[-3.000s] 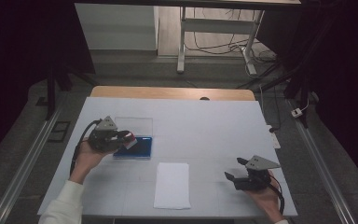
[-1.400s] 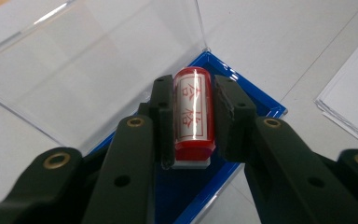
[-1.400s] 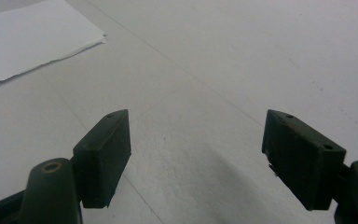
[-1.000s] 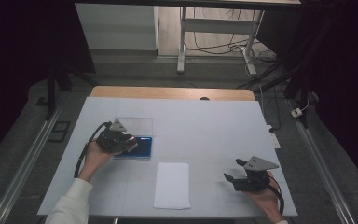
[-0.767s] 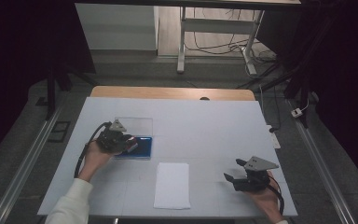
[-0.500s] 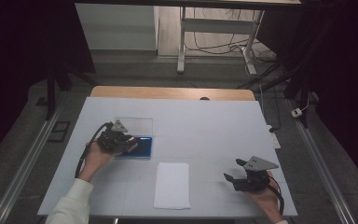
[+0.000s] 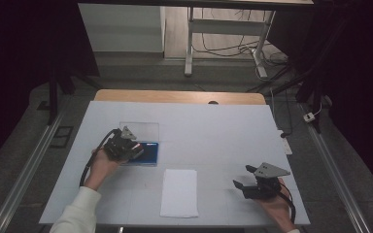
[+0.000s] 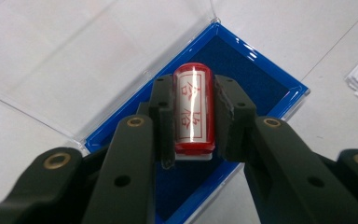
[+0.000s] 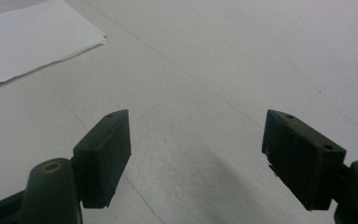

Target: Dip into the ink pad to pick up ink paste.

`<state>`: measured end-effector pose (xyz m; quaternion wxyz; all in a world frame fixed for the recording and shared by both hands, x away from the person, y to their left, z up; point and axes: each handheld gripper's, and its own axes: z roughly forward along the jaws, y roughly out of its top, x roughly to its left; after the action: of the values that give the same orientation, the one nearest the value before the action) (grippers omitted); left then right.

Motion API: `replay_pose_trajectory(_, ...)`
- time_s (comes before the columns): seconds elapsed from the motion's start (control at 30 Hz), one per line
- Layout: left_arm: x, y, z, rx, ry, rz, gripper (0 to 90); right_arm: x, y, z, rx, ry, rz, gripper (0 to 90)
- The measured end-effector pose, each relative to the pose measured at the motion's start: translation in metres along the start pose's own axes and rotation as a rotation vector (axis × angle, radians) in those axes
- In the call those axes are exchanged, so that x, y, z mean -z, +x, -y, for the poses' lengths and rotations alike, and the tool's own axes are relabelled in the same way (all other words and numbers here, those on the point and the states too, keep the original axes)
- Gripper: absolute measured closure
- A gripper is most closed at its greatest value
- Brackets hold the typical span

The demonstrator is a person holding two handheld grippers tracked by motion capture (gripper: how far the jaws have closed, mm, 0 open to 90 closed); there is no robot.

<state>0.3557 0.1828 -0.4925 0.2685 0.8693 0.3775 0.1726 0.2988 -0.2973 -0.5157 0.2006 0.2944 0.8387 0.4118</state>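
Note:
A red cylindrical stamp (image 8: 194, 112) with a white label bearing red characters sits between the jaws of my left gripper (image 8: 193, 121), which is shut on it. The stamp hangs over a blue ink pad case (image 8: 265, 79) whose clear lid (image 8: 74, 60) lies open flat on the table. From the high view, the left gripper (image 7: 126, 145) is at the case (image 7: 148, 153), left of the table's middle. My right gripper (image 9: 196, 158) stands open over bare table, nothing between its jaws; it rests at the near right (image 7: 252, 187). A white paper sheet (image 7: 179, 191) lies between the two hands.
The white table top (image 7: 213, 131) has a wooden strip along its far edge (image 7: 179, 97). The paper's corner (image 9: 37, 37) lies to the upper left in the right gripper view. Desk legs and cables stand on the floor beyond.
The left gripper has shifted right and slightly forward over the blue case since three seconds ago. Over the last second it barely moves. The right gripper stays put.

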Motion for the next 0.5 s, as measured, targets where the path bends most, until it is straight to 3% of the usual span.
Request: replay_pose_trajectory(0.5, -0.0008, 0.0011, -0.0006, 0.002, 0.010, 0.007, 70.7, -0.0019, 0.0021, -0.0013, 0.001, -0.004, -0.007, 23.2)
